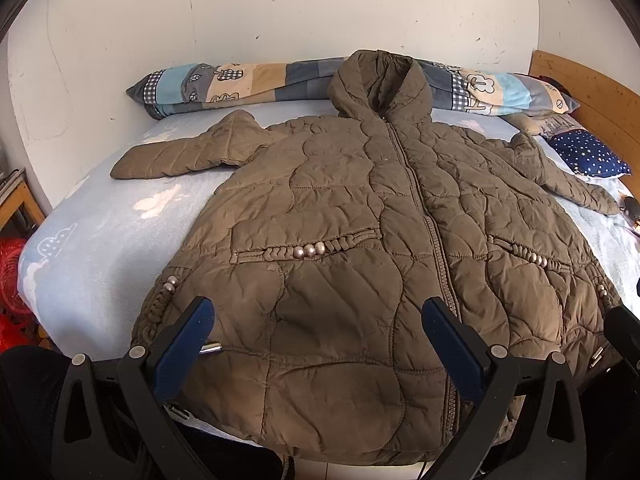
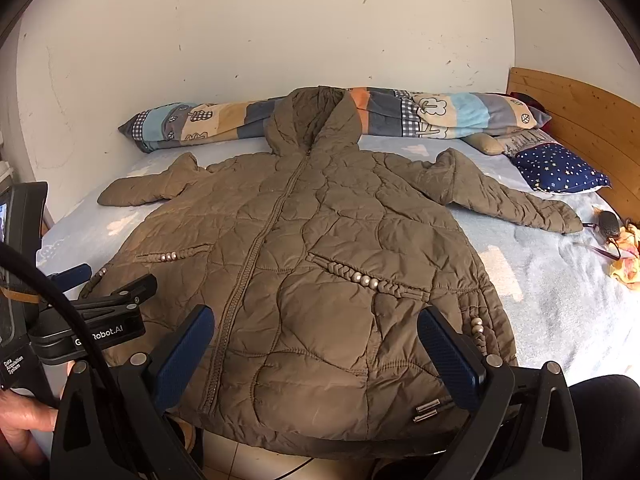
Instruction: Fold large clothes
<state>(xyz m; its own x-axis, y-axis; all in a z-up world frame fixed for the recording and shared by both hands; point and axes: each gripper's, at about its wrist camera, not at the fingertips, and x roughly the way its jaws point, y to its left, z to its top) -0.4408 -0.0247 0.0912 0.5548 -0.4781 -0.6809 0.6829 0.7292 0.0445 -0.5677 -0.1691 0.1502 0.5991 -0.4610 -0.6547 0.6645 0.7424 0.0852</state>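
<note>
Left wrist view: a rolled quilt [image 1: 280,80] lies beyond the jacket [image 1: 360,240], a starry pillow [image 1: 588,154] past its sleeve. The jacket lies flat on the bed [image 1: 92,248], hood pointing away toward the quilt. The left gripper [image 1: 318,320] hovers wide open over the hem, empty.

Right wrist view: the right gripper [image 2: 316,328] gapes equally wide above the hem, gripping nothing.
</note>
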